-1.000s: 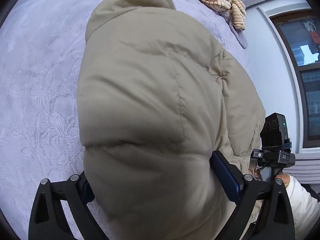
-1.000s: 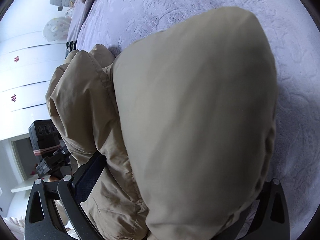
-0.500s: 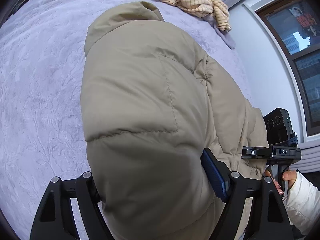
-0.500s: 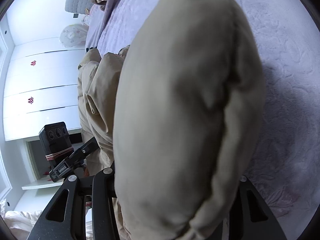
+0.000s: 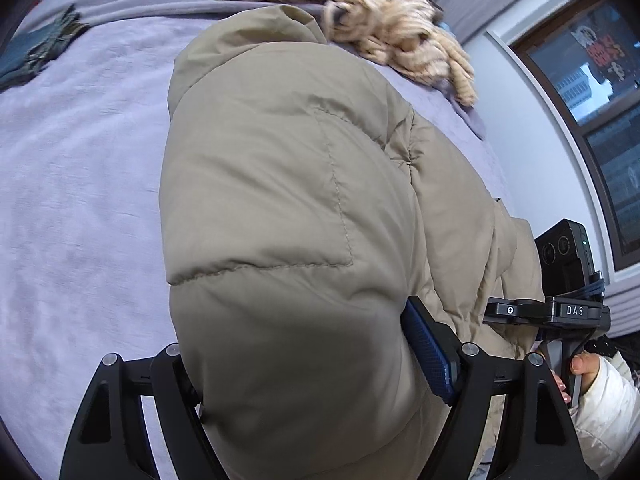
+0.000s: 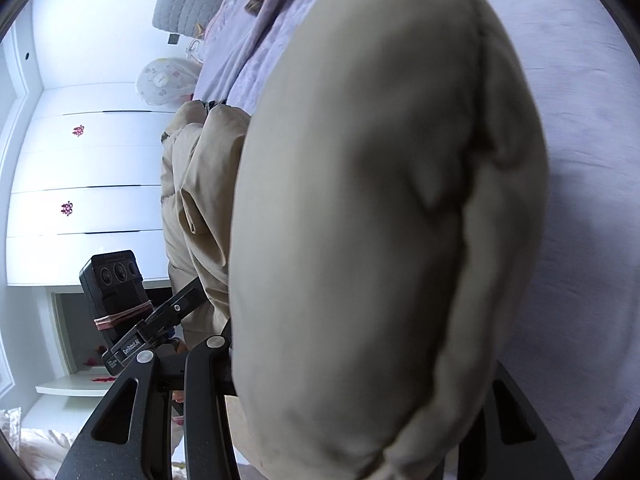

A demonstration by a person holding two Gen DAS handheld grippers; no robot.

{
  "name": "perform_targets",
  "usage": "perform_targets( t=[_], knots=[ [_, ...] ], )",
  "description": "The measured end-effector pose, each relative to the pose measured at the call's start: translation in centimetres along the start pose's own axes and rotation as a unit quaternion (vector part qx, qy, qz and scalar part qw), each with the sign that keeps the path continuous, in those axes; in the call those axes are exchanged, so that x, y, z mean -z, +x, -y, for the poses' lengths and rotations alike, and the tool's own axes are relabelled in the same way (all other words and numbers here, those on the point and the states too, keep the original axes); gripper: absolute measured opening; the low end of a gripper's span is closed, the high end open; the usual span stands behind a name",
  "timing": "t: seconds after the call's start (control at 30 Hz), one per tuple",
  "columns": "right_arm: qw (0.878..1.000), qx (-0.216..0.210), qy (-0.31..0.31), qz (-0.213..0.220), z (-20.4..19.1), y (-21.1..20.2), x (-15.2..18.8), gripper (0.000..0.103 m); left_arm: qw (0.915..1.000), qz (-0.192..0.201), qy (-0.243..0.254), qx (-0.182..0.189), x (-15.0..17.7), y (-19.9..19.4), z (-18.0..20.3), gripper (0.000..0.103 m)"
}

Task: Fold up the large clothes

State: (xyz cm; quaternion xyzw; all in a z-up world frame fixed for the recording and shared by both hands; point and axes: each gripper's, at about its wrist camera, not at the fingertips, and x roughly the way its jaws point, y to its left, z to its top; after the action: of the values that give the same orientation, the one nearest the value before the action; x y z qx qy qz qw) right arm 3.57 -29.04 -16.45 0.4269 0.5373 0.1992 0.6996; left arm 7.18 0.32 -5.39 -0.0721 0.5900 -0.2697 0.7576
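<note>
A large beige puffer jacket [image 5: 280, 200] is held up over the lavender bed [image 5: 72, 200]. My left gripper [image 5: 304, 364] is shut on a thick puffy fold of the jacket, which bulges between its two fingers. My right gripper [image 6: 360, 392] is shut on another part of the same jacket [image 6: 380, 200], which fills most of that view and hides the fingertips. Each gripper shows in the other's view, the right gripper [image 5: 568, 312] to the right and the left gripper [image 6: 132, 320] to the left.
A striped cream garment [image 5: 408, 40] lies crumpled at the far end of the bed, with a dark garment [image 5: 40, 48] at the far left. A window [image 5: 592, 92] is on the right. White cabinets [image 6: 80, 180] stand beside the bed.
Both grippers have lifted and tilted with the jacket still in them. The left view now takes in more of the far end of the bed, the right view more of the cabinets.
</note>
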Motion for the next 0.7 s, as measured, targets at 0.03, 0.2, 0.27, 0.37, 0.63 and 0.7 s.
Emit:
perform_targets(
  t=[0.03,0.2,0.27,0.37,0.63,0.7],
  knots=[
    [1.000,-0.002,-0.004,-0.004,-0.9,1.7,-0.5,0.050,0.9999,0.005,-0.005,-0.009,-0.3,-0.5,-1.7,0.082],
    [0.999,0.000,-0.027,-0.026,-4.9,9.0,-2.9,0.050,0.9976,0.021,-0.038,-0.054,-1.7,-1.6,-9.5,0.082],
    [0.999,0.013,-0.040,-0.033,-6.1,11.6,-3.8,0.050,0.9955,0.022,-0.055,-0.073,-2.0,-1.1,-12.1,0.082],
    [0.996,0.058,-0.048,-0.038,-6.4,13.5,-4.4,0.052,0.9929,0.014,-0.081,-0.087,-2.0,0.6,-14.8,0.082],
    [0.982,0.179,-0.052,0.019,-8.7,8.8,-2.8,0.063,0.9920,0.032,-0.079,-0.093,-1.7,1.9,-14.5,0.085],
    [0.975,0.198,-0.075,0.063,-10.0,6.4,-2.0,0.063,0.9918,0.033,-0.082,-0.093,-1.1,1.5,-14.6,0.087]
  ],
)
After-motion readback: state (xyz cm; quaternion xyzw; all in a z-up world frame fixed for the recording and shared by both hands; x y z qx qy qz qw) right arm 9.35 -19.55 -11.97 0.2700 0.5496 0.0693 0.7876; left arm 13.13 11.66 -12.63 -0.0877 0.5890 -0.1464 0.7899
